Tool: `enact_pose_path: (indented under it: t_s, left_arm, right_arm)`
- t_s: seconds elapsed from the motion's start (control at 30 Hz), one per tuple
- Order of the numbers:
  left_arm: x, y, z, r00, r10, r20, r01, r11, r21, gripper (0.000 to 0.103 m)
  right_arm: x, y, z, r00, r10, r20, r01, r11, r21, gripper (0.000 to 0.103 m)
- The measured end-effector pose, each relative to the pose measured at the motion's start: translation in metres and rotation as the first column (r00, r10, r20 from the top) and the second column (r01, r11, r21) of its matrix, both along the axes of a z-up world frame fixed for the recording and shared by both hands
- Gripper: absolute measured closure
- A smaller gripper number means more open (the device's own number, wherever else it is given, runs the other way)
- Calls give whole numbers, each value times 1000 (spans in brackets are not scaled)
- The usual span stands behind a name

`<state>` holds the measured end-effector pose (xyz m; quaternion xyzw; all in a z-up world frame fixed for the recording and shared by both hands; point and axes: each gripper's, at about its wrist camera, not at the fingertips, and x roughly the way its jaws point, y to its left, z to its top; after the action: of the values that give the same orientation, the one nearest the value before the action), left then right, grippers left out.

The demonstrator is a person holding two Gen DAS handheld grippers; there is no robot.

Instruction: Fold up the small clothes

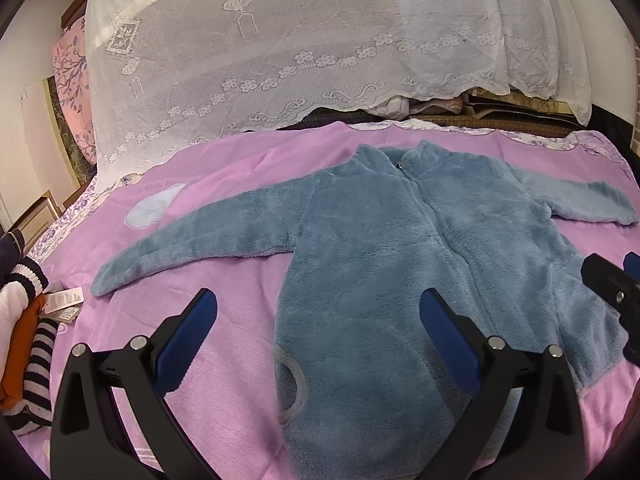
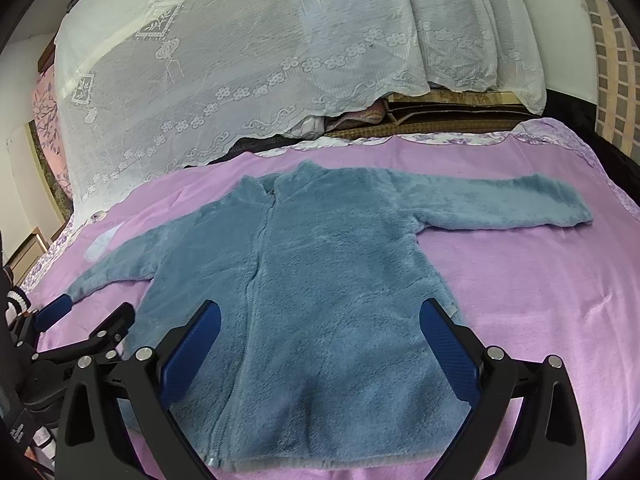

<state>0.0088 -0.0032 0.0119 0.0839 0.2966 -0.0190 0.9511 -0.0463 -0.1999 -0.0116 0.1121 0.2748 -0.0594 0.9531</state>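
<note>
A blue-grey fleece zip jacket (image 1: 400,248) lies flat, front up, on a pink blanket (image 1: 216,312), both sleeves spread out to the sides. It also shows in the right wrist view (image 2: 320,280). My left gripper (image 1: 318,304) is open and empty, above the jacket's lower left edge. My right gripper (image 2: 320,316) is open and empty, above the jacket's lower body. The right gripper shows at the right edge of the left wrist view (image 1: 612,292). The left gripper shows at the lower left of the right wrist view (image 2: 86,316).
A pile of folded clothes (image 1: 24,340), striped and orange, with a paper tag (image 1: 64,304), lies at the left edge. A white lace cover (image 1: 300,40) drapes over a stack behind the blanket. A clear ring (image 1: 294,388) lies beside the jacket's hem.
</note>
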Motion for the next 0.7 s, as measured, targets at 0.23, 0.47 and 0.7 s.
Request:
enact_pose_path:
  t_s: [0.23, 0.47, 0.7]
  left_arm:
    - [-3, 2, -1, 1000, 21, -6, -21, 1000, 16, 4]
    - [0, 5, -1, 999, 47, 11, -47, 999, -9, 4]
    - [-1, 7, 1, 998, 58, 2, -58, 997, -55, 4]
  right_arm:
    - [3, -31, -5, 1000, 2, 16, -4, 991, 134, 3]
    - [3, -58, -3, 997, -79, 24, 74, 985, 158, 3]
    - [8, -99, -7, 984, -179, 2, 176, 967, 186, 3]
